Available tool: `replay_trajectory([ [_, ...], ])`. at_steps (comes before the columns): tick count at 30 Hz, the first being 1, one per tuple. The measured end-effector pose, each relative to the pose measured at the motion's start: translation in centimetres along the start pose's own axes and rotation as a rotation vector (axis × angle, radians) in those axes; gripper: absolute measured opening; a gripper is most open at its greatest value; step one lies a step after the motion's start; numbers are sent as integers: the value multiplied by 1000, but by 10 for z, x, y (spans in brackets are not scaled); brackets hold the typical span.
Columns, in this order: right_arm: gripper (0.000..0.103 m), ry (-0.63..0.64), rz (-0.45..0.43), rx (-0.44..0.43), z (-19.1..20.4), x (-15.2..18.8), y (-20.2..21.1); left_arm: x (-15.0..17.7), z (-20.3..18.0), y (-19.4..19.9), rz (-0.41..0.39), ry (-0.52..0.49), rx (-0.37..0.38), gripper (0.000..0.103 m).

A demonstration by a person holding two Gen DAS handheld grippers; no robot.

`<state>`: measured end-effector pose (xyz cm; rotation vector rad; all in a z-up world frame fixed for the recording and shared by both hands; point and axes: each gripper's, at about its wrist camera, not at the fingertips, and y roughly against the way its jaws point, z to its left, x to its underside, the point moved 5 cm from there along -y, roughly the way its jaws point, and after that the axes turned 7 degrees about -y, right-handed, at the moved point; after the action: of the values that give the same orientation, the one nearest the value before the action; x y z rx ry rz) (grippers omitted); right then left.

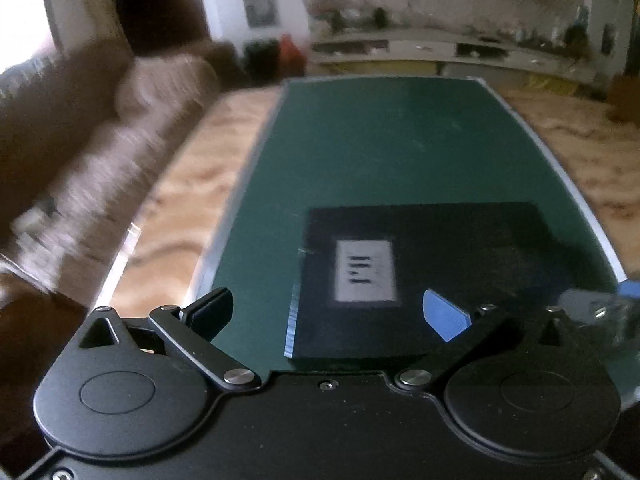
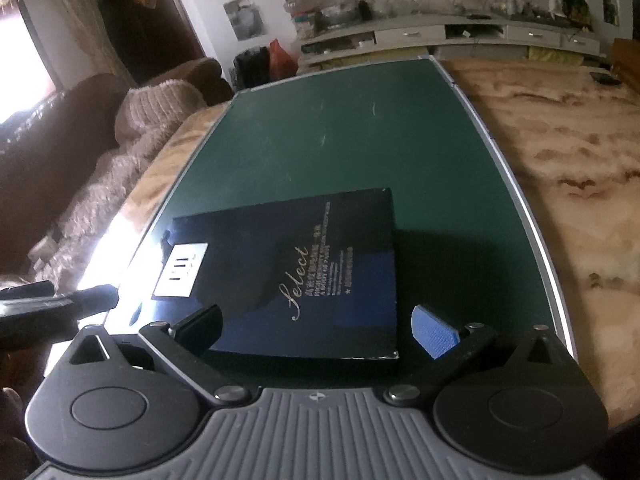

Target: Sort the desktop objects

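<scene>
Dark book (image 2: pixel 296 272) lies flat on near part of green table (image 2: pixel 360 128), white label (image 2: pixel 181 270) at its left end. Left gripper (image 1: pixel 328 312) spread wide, empty, above book's near edge. Right gripper (image 2: pixel 320 328) likewise wide apart, holding nothing, over book's near right corner.

Brown sofa (image 2: pixel 60 140), marble floor (image 2: pixel 580 160), cluttered white sideboard (image 2: pixel 460 34).
</scene>
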<state>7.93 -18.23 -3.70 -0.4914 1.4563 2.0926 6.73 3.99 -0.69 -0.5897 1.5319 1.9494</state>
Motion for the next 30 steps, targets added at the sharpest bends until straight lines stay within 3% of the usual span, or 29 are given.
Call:
replay_trajectory([
  [2,103,-4,-2,-2,-1,0,1,-1,-6,7,-16,-26,-59,103],
  [4,103,-7,-4,-4,-1,0,3,-2,-13,14,-33,-40,-71,103],
  [13,103,-24,-13,-14,-4,2,8,-3,-24,12,-21,-26,83,103],
  [20,103,-37,-19,-22,-6,2,13,4,-12,0,15,59,203,103],
  [30,103,-34,-29,-19,-5,4,7,7,-10,-7,63,54,153,103],
])
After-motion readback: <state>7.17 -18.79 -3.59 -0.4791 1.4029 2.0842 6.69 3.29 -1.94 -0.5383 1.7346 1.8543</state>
